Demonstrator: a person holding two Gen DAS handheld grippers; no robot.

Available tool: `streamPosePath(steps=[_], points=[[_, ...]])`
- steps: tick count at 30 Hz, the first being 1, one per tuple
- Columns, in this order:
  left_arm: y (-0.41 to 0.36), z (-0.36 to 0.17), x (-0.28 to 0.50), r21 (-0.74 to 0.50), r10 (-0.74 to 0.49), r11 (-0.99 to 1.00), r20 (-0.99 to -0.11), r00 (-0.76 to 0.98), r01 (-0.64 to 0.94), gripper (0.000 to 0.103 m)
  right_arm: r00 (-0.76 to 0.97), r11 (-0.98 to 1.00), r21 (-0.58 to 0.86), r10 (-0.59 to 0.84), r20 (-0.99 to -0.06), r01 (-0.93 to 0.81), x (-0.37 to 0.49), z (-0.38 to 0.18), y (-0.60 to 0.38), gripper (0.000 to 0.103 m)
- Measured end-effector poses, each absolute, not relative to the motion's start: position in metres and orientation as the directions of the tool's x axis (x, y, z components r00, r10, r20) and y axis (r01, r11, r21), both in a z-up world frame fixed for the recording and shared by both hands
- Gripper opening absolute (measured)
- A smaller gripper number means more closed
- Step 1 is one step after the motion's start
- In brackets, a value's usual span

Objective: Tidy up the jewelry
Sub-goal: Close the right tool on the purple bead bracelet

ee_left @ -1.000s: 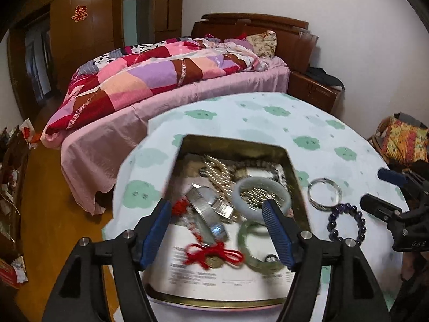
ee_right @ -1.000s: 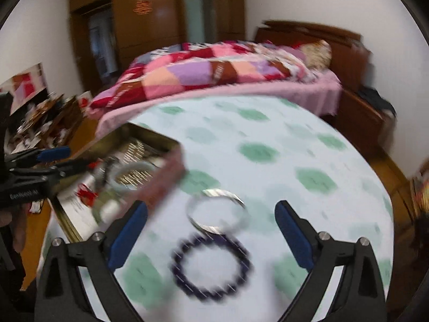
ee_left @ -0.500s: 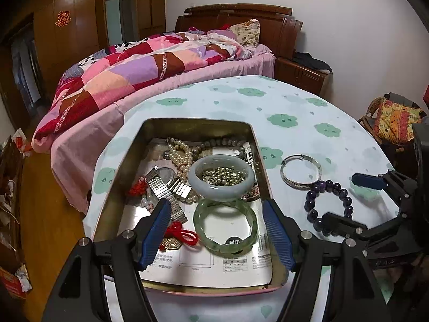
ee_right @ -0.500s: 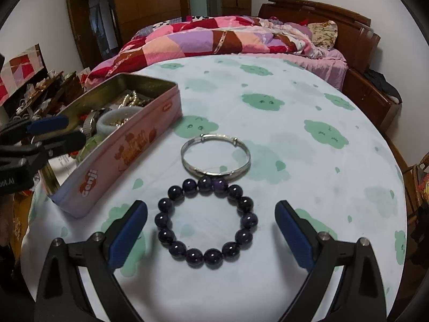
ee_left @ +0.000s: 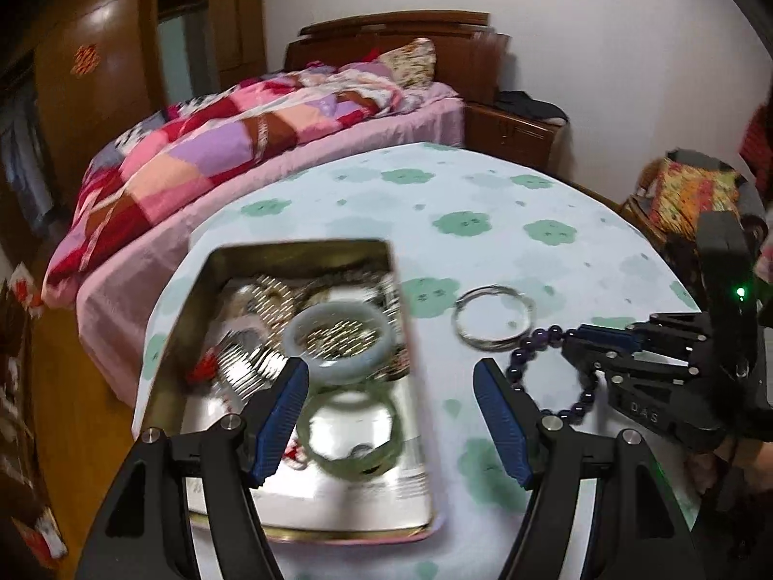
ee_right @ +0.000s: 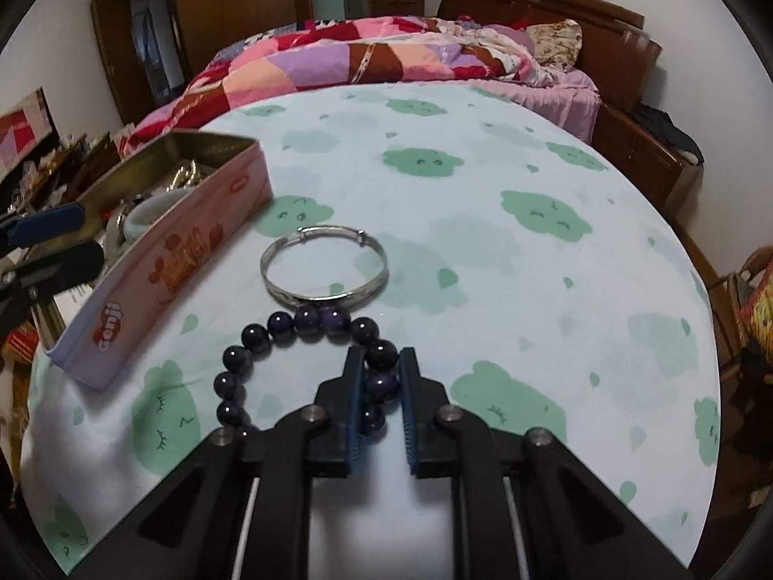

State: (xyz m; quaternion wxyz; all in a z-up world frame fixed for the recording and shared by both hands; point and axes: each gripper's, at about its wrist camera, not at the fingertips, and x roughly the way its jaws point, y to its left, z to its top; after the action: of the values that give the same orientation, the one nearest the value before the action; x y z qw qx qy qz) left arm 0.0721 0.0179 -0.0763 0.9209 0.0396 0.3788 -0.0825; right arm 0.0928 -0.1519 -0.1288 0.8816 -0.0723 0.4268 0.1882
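A dark purple bead bracelet [ee_right: 285,326] lies on the tablecloth; it also shows in the left wrist view [ee_left: 526,353]. My right gripper [ee_right: 381,372] is shut on the bracelet's right side, the beads pinched between its blue pads. A silver bangle [ee_right: 323,268] lies just beyond it, also in the left wrist view [ee_left: 493,316]. My left gripper [ee_left: 391,415] is open and empty above the near right edge of the pink tin [ee_right: 169,266]. The tin [ee_left: 413,435] holds a pale jade bangle [ee_left: 338,343], a green bangle [ee_left: 348,440] and chains.
The round table [ee_right: 507,261] has a pale cloth with green cloud prints. A bed with a patchwork quilt [ee_left: 232,140] stands behind the table. A wooden nightstand [ee_left: 512,130] is at the back right. A chair with a bright cushion [ee_left: 686,188] stands right of the table.
My right gripper has moved down and forward and shut on the purple bead bracelet. My left gripper has shifted right, from over the tin's middle to its right edge.
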Motion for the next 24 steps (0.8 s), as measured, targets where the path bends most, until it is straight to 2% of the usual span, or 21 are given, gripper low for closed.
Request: streamPosePath(steps=[8,12,24], points=[[-0.029,-0.075,0.089,0.053,-0.157,0.96,-0.712,0.684,0.275,0.071,0.627,0.959,0.029,0.206,-0.751,-0.281,0.097,-0.118,-0.189,0.017],[-0.052,-0.083,0.104,0.045,-0.176,0.95,-0.74,0.649,0.308,0.071,0.628,0.975,0.071,0.191,-0.754,-0.212,0.108,-0.122,-0.216,0.017],[-0.078,-0.129,0.152,0.048,-0.139,0.948,-0.826,0.546,0.314,0.071,0.652,0.972,0.071,0.205,-0.73,-0.226,0.106,-0.119,-0.217,0.017]])
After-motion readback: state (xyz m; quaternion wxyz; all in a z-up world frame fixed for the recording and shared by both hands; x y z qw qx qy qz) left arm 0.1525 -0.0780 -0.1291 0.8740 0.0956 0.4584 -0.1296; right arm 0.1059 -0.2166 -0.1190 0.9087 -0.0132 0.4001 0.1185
